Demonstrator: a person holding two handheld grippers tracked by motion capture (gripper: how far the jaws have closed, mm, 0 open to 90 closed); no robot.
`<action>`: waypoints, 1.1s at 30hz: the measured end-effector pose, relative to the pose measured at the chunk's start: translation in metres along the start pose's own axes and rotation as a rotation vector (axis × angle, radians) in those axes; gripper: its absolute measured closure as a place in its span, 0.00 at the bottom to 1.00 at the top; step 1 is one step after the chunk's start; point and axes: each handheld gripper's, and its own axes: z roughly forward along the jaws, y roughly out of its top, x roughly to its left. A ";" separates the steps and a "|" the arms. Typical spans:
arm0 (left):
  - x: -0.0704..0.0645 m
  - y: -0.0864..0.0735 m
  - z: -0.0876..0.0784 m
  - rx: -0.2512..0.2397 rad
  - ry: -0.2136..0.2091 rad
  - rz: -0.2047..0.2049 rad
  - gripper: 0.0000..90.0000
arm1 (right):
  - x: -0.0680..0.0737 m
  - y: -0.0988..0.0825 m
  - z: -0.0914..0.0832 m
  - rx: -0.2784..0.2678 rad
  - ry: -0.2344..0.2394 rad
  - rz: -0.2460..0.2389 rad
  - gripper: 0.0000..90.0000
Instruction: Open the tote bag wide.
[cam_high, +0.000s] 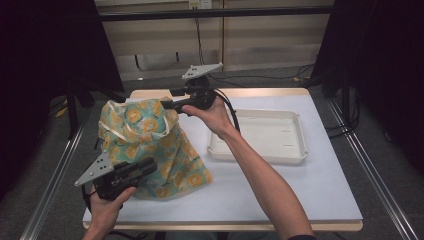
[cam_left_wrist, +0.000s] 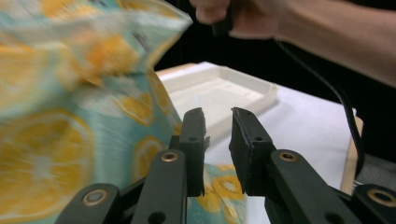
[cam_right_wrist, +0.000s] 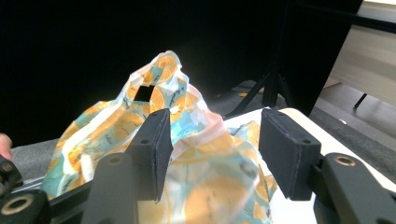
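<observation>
A teal cloth bag printed with orange citrus slices stands bunched up on the left of the white table. My left gripper lies low against the bag's near side. In the left gripper view its jaws stand a little apart with nothing between them, and the bag is just to their left. My right gripper hovers at the bag's top edge. In the right gripper view its jaws are wide apart, with the bag's blurred top folds just beyond them and not pinched.
A shallow white tray sits to the right of the bag, with nothing in it, and appears behind the left jaws as the tray. Black cables trail from both grippers. Dark curtains and stand legs flank the table.
</observation>
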 end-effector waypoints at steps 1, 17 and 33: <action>0.004 0.001 -0.001 0.002 0.013 0.002 0.82 | 0.000 -0.002 0.007 -0.001 0.011 0.007 0.63; 0.018 -0.011 0.002 0.041 0.086 -0.026 0.87 | 0.042 -0.024 -0.016 -0.053 0.134 -0.008 1.00; 0.008 -0.015 -0.032 0.031 0.079 -0.036 0.95 | 0.072 -0.072 -0.023 -0.059 0.203 0.024 1.00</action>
